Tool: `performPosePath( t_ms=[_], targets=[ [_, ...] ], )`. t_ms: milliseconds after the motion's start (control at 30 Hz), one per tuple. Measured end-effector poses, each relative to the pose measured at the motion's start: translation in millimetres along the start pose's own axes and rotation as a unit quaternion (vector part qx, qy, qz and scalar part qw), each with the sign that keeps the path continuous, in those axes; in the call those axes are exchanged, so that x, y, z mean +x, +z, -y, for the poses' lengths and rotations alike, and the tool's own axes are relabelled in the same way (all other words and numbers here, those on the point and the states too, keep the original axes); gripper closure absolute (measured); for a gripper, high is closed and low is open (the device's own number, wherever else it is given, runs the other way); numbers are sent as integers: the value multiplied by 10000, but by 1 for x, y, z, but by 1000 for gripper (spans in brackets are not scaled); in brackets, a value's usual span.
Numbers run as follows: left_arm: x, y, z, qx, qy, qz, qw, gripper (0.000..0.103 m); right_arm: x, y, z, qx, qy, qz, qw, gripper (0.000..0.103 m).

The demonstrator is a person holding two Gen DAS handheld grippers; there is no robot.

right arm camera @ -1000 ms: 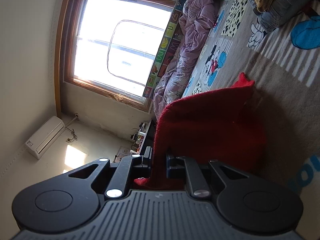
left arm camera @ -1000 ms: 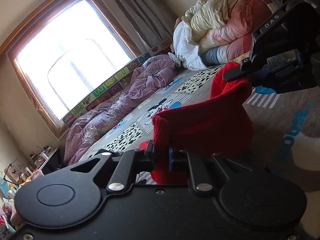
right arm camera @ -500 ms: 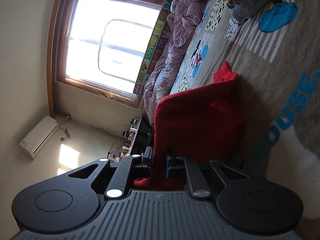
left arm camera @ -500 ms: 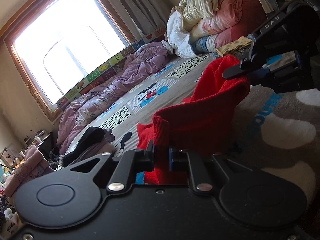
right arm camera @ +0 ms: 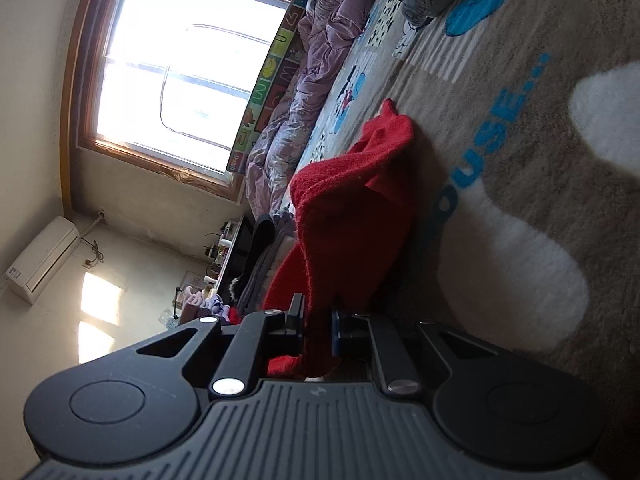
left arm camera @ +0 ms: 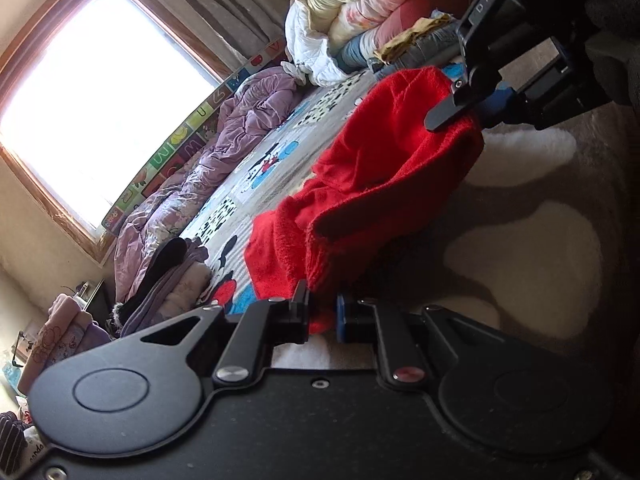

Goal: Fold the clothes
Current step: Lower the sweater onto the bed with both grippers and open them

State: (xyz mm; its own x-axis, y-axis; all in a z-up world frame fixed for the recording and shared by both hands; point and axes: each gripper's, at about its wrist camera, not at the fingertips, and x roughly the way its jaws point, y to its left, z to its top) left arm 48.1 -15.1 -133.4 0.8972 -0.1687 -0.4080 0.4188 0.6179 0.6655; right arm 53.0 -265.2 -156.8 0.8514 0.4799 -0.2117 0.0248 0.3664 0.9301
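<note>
The red garment (left arm camera: 392, 184) is pinched at one edge by the left gripper (left arm camera: 322, 314) and at another by the right gripper (left arm camera: 466, 114). The held edge is stretched between the two (sagging midway), its far part resting on the blanket (left arm camera: 520, 248) beyond both grippers.

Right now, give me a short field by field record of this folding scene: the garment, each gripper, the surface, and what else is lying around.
garment: red knitted garment, one edge lifted, the rest draped onto the bed
left gripper: shut on the garment's near edge
right gripper: shut on another part of the same edge
surface: cartoon-print bed cover with blue lettering
nearby: purple quilt bunched under the window; pile of bedding at the far end; dark clothes at the bed's edge
fold: not yet laid flat
</note>
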Motion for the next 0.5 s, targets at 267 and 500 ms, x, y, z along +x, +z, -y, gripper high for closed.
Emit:
performPosePath(
  t_ms=[267, 500],
  targets=[
    [-3, -29, 46, 1292, 287, 124, 9911, 93, -5, -21, 22, -56, -650, -151, 9978, 89],
    [-4, -55, 65, 2118, 433, 156, 9762, 94, -7, -30, 28, -217, -1167, -259, 9926, 89]
  ],
)
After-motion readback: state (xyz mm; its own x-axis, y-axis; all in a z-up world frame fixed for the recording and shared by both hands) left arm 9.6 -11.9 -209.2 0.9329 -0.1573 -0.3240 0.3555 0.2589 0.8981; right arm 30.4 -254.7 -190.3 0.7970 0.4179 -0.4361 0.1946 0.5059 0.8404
